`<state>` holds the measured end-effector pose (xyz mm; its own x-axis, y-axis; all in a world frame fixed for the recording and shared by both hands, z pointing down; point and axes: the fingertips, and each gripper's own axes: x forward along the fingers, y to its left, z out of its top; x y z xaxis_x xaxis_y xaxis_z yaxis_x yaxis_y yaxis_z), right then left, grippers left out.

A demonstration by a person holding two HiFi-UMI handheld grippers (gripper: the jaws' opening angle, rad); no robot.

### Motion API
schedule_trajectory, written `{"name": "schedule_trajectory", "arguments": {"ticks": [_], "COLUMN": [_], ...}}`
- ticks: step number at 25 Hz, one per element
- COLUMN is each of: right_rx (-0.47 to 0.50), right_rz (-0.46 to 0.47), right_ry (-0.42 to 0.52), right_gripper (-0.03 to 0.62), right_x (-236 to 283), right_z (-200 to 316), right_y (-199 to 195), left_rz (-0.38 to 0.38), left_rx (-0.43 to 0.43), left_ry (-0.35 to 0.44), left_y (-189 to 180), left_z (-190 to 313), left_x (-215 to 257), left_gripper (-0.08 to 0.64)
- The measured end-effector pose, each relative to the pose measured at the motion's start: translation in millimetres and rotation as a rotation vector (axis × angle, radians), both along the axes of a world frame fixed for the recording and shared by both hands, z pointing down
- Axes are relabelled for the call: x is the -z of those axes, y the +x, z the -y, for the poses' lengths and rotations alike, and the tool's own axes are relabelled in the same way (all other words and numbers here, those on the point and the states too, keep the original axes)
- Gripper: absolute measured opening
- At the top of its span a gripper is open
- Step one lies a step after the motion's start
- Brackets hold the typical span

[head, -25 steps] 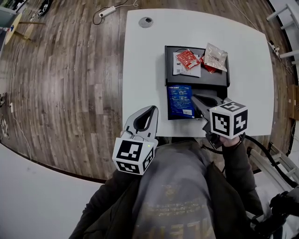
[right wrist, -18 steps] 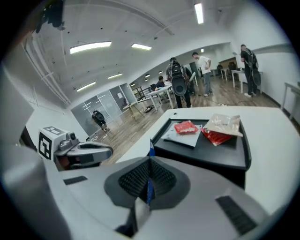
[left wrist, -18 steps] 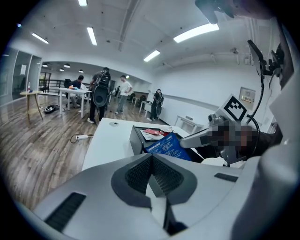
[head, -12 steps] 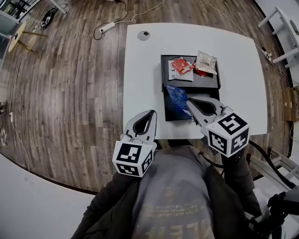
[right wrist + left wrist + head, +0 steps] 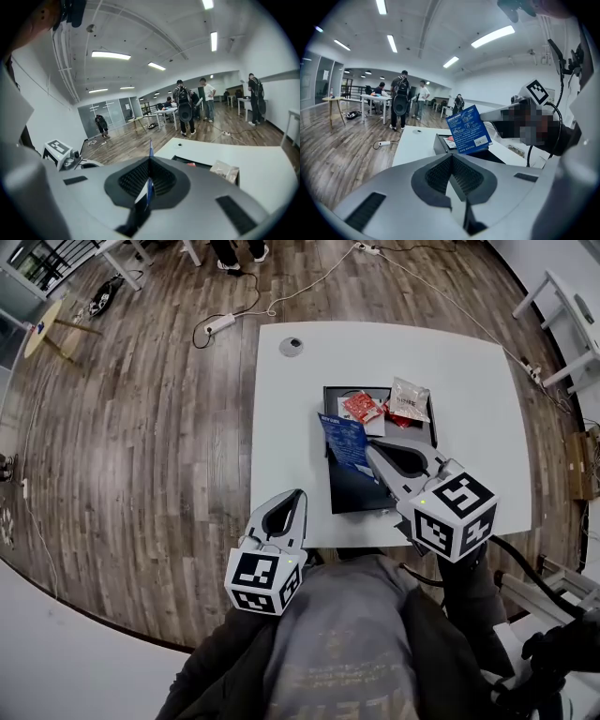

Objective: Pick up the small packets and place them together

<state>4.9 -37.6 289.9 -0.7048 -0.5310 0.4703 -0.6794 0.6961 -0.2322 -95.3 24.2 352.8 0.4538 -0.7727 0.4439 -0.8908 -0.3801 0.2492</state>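
My right gripper (image 5: 374,455) is shut on a blue packet (image 5: 344,440) and holds it tilted above the black tray (image 5: 352,495). In the left gripper view the blue packet (image 5: 468,130) stands upright in the air with its printed face toward me. The right gripper view shows the same packet (image 5: 151,145) edge-on between the closed jaws (image 5: 150,161). A red packet (image 5: 360,407) and a clear silver packet (image 5: 410,399) lie at the tray's far end, beside a white card (image 5: 372,427). My left gripper (image 5: 294,494) is shut and empty at the table's near edge.
The white table (image 5: 281,446) has a round grey cable port (image 5: 292,347) at its far left. A power strip (image 5: 219,325) and cable lie on the wood floor beyond. Several people stand by desks in the background (image 5: 401,101).
The right gripper has lifted the blue packet off the tray's near end and carried it up and toward the far left. The left gripper has stayed near the table edge.
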Motion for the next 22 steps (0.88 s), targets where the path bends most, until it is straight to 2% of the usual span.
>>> {"name": "schedule_trajectory", "arguments": {"ticks": [4,10,22], "right_rx": [-0.020,-0.101,-0.177], "right_rz": [0.011,0.023,-0.011], "right_ry": [-0.019,-0.120,-0.137], "right_gripper": [0.005,0.005,0.006], "right_x": [-5,-39,-68], "right_z": [35,89,107], "right_y": [0,12,21], "left_rz": [0.016,0.044,0.041], "left_rx": [0.021,0.052,0.069], "left_ry": [-0.030,-0.095,-0.162], "left_y": [-5,-12,-10], "left_z": [13,30,37], "left_x": [-5,-20,-44], "left_gripper": [0.003,0.003,0.003]}}
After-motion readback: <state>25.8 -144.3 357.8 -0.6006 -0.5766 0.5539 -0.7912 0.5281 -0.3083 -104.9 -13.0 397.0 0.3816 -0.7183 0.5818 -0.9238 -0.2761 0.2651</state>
